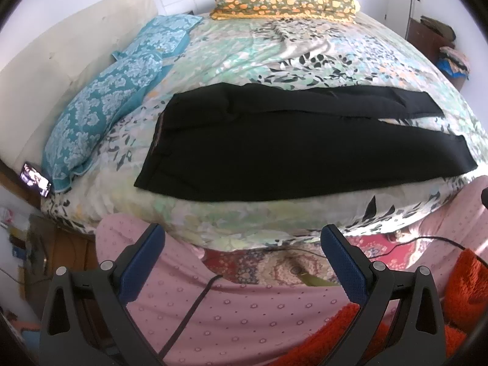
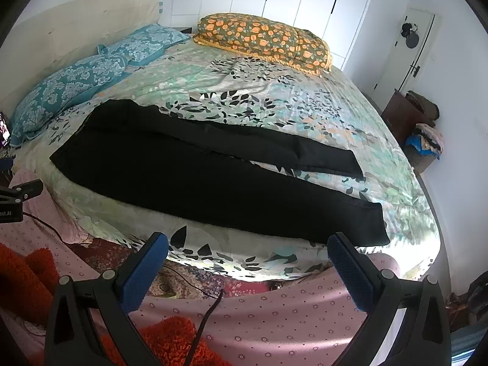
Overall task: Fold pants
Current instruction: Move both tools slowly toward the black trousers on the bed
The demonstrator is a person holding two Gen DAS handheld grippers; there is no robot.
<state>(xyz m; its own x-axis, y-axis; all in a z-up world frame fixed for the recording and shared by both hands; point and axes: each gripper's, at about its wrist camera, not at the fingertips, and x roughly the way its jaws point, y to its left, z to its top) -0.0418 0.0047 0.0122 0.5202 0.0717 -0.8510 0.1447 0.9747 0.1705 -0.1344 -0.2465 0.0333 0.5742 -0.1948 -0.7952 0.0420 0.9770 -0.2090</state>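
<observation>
Pants (image 1: 274,149), black, spread flat across the middle of the frame in the left wrist view, on the flowered bedspread (image 1: 268,61) of the bed, near its lower edge; waistband toward the left by the teal pillows (image 1: 100,113), two legs running to the right, split by a thin wedge of bedspread showing between them near the hems. Left hand-held gripper (image 1: 242,238) low in the frame, blue pads wide apart, holding nothing, well short of the cloth and hanging over pink dotted fabric (image 1: 244,311) below the bed edge. Orange patterned pillow (image 1: 283,0) at the top centre, a lit phone (image 1: 35,180) at the far left edge. In the right wrist view, same pants (image 2: 213,177) lying diagonally from upper left to lower right, lower leg hem (image 2: 375,222) ending just above the right pad, upper leg hem further up and to the right of centre. Right hand-held gripper (image 2: 247,245) likewise spread open and empty, tips over the bed's edge, apart from the cloth. Nothing folded yet, judging by the flat lie. Likely soft, light, limp fabric: no stiffness to carry a fold, prone to sag and drag on the bedspread, not fragile. Best taken at the thicker seamed parts: a waistband corner for the left, the nearer hem for the right, pinching through both layers so the leg lifts as one.
</observation>
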